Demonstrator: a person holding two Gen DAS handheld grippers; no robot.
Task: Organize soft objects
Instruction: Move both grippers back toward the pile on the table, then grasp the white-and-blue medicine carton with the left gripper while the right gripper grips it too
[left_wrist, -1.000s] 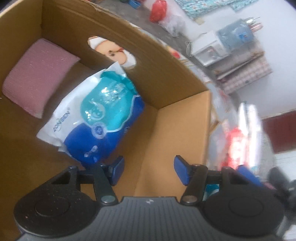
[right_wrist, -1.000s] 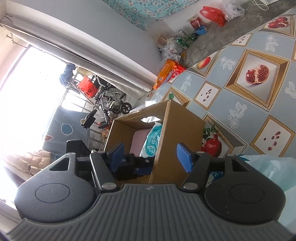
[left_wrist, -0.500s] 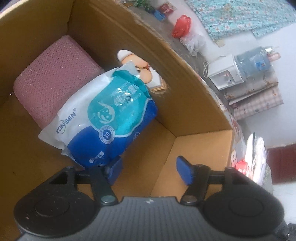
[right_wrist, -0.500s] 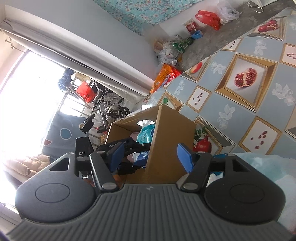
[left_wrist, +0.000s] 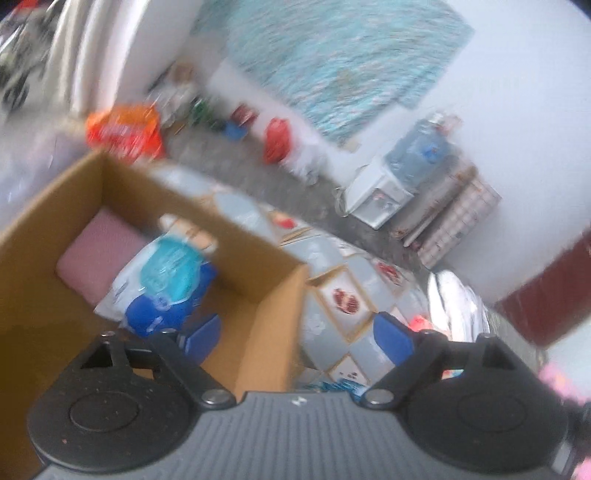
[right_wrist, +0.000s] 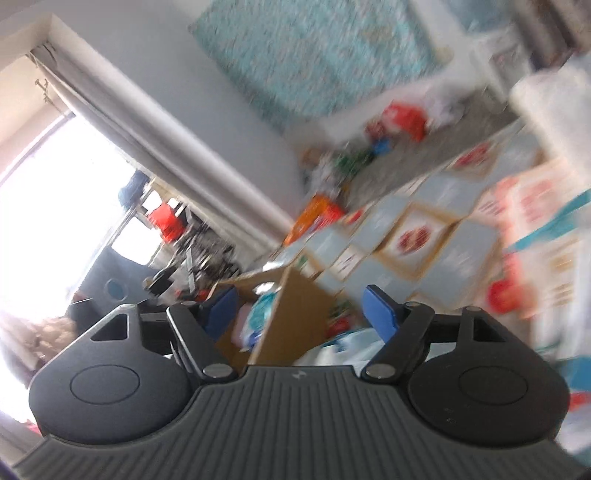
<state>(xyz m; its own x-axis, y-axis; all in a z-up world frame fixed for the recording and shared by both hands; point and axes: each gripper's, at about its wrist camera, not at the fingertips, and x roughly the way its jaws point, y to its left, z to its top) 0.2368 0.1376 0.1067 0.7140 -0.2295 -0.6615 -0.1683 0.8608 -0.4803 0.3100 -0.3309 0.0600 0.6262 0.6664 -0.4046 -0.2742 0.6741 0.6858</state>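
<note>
Left gripper (left_wrist: 297, 338) pulled back from box (left_wrist: 266, 332); blue-white pack (left_wrist: 166, 288) inside; both grippers' fingers wide apart, nothing held.

A table covered in a pale blue cloth printed with gold-framed pomegranate squares (left_wrist: 343, 295) carries an open brown cardboard box (left_wrist: 273, 317) at its near corner. Beside the box, toward the far edge, lies a crinkled orange-and-red snack bag (left_wrist: 125, 133). In the right wrist view the same patterned cloth (right_wrist: 417, 236) shows the box (right_wrist: 299, 317) and the orange bag (right_wrist: 317, 218) beyond it, both blurred by motion.
</note>
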